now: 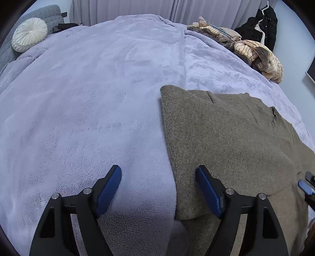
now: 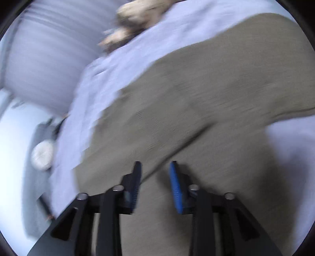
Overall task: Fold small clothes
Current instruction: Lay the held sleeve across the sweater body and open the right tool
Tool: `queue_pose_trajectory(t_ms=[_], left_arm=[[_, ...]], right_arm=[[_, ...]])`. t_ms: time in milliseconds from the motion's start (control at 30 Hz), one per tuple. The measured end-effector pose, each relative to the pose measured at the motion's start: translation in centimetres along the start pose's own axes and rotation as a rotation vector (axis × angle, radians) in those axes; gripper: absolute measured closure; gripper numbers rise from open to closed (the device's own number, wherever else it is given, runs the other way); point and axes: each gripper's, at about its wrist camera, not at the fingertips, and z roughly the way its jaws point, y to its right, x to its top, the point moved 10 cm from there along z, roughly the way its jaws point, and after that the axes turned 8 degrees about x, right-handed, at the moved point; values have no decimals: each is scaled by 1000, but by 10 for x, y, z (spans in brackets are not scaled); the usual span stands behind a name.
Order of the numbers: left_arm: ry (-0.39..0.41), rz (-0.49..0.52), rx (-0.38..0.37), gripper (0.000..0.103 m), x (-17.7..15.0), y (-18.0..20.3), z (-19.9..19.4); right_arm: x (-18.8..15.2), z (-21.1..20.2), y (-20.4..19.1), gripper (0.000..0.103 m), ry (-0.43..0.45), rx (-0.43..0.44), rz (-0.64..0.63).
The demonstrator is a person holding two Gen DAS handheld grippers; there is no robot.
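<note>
An olive-brown knit garment (image 1: 226, 134) lies flat on the lavender fleece blanket (image 1: 88, 108), with a folded layer on top and a straight left edge. My left gripper (image 1: 158, 177) is open above the garment's near left edge. One of its fingers (image 1: 208, 189) is over the knit and the other is over the blanket, and nothing is pinched. In the blurred right wrist view the right gripper (image 2: 155, 173) is open just above the same garment (image 2: 206, 94) with nothing between its pads. Its blue tip (image 1: 305, 186) shows at the right edge of the left wrist view.
A heap of beige striped clothes (image 1: 256, 53) lies at the bed's far right edge. A round cream cushion (image 1: 29, 34) rests against a grey quilted headboard (image 1: 49, 14) at the far left. Pale curtains (image 1: 128, 7) and a hanging black jacket (image 1: 261, 25) stand behind the bed.
</note>
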Motion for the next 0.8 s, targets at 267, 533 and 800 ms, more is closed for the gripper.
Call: queue_pose_trajectory(t_ms=[267,533,800], left_arm=[[-24,-91,-70,22,0,-20,-7],[14,-108,-4,22,8,-55,-17],[64,-20,25,22,15,-29,-27]], right_arm=[[-97,142,-122,46,-306,339,100],[-131,193,-154,98,-352,299,23],[-117,137,-130,75,-357,181,-198]])
